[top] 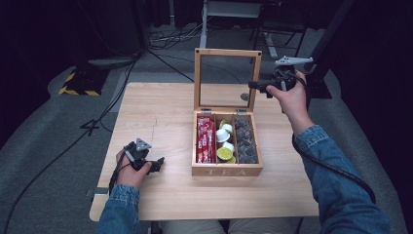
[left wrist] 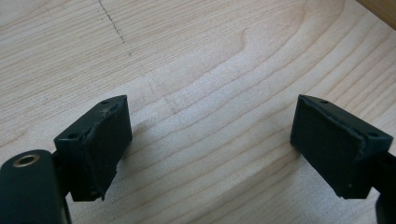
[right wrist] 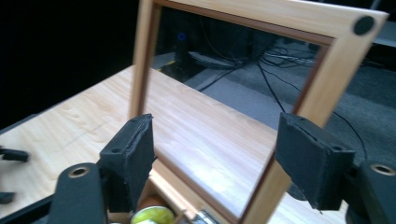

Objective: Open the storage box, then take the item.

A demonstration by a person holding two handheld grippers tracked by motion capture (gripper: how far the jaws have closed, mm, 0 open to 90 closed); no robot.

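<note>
Table (top: 160,112) of pale wood, a tea box (top: 227,170) on it right of centre, lid (top: 227,52) standing upright and open, a glass pane in a wooden frame. Box has three compartments: red packets (top: 205,140) in the left one, small round cups (top: 224,141) with white and lime tops in the middle, dark sachets (top: 245,141) in the right one. Right gripper (top: 254,85) is up at the lid's right edge, held in the person's right hand (top: 287,95), jaws pointing left toward the frame. In the right gripper view the jaws stand wide with the lid's right frame post (right wrist: 299,116) between them, nearer the right pad; pads not pressing on it, whether the right pad touches the wood cannot be told. That view also shows the floor cables through the glass and a lime cup top (right wrist: 149,215) at the bottom edge. Left gripper (top: 157,165) rests low on the table, well left of the box, in the left hand (top: 127,173). The left gripper view gives bare wood grain between the jaws, wide apart, holding nothing, plus a corner of the box (left wrist: 380,9) at the top right. High view alone shows the compartments' contents and both denim sleeves.
</note>
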